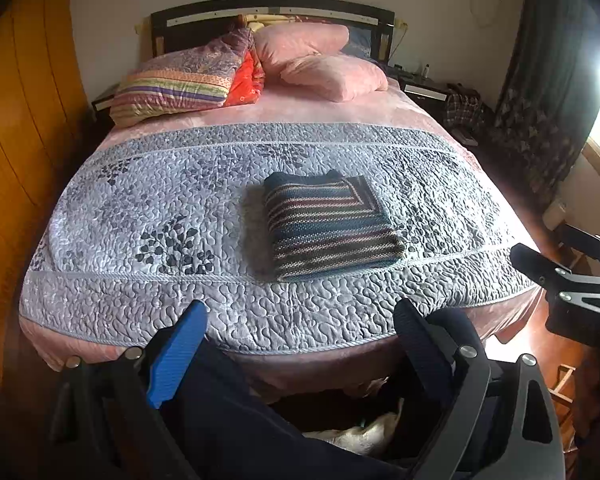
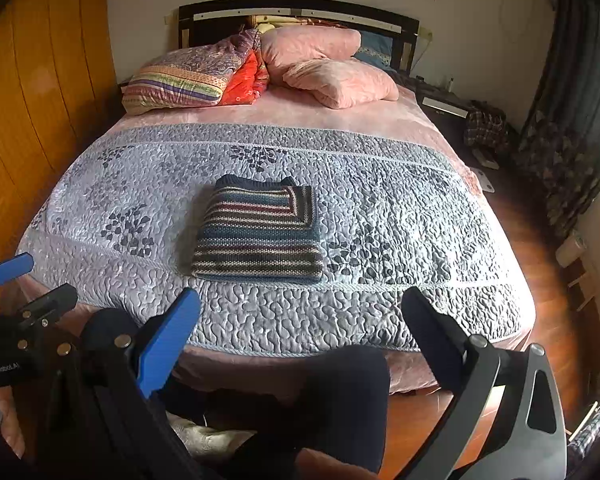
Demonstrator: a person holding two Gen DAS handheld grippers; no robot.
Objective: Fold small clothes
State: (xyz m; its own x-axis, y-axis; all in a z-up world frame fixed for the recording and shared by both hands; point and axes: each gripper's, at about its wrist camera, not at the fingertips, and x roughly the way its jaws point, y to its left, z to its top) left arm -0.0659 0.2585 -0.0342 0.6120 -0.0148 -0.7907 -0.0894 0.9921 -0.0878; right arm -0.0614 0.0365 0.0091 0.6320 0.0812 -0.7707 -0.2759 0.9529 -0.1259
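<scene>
A striped knit sweater (image 1: 332, 224) is seen folded into a neat rectangle on the grey quilt (image 1: 140, 208), near the bed's foot edge, long axis toward the headboard. Both grippers are held back off that edge, fingers spread and empty: left gripper (image 1: 300, 332) slightly nearer, right gripper (image 2: 300, 320) alongside. The fold is judged complete.

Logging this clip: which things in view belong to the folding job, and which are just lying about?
Job: striped knit garment, folded on the quilt; left gripper and right gripper, both open.

Lying about: pink pillows, striped pillow, plaid cloth.
</scene>
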